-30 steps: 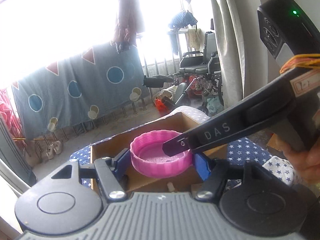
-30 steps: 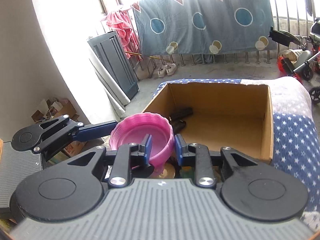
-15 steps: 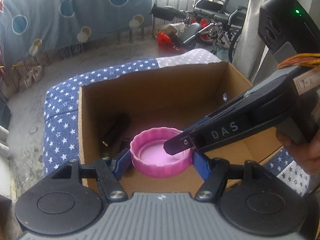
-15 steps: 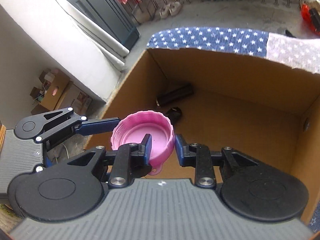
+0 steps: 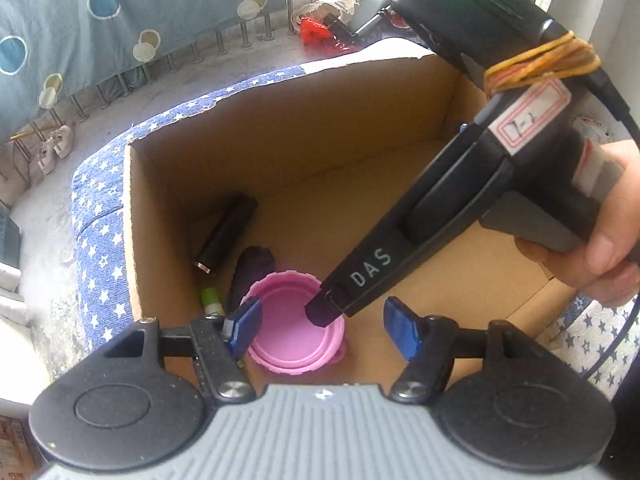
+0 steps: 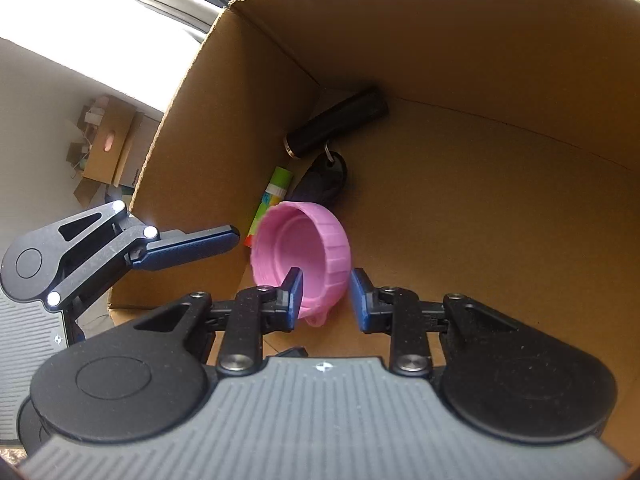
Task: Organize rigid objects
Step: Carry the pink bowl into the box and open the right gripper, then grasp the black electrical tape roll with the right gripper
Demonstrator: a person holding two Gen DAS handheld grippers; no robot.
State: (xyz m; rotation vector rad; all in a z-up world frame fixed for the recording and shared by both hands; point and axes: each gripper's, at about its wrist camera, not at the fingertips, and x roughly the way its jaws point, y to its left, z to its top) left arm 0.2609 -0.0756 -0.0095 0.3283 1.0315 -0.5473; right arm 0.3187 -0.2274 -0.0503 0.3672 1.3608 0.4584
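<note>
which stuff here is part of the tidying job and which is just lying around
Job:
pink lid, pinched at its rim by the right gripper
cardboard box
black cylinder, key fob, green tube in the box

Lying about:
shoes
hanging sheet

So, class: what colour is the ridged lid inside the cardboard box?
Pink lid, clearest in the right wrist view.

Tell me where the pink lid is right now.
The pink lid hangs inside the cardboard box, its rim pinched by the right gripper, just above the key fob near the left wall.
</note>
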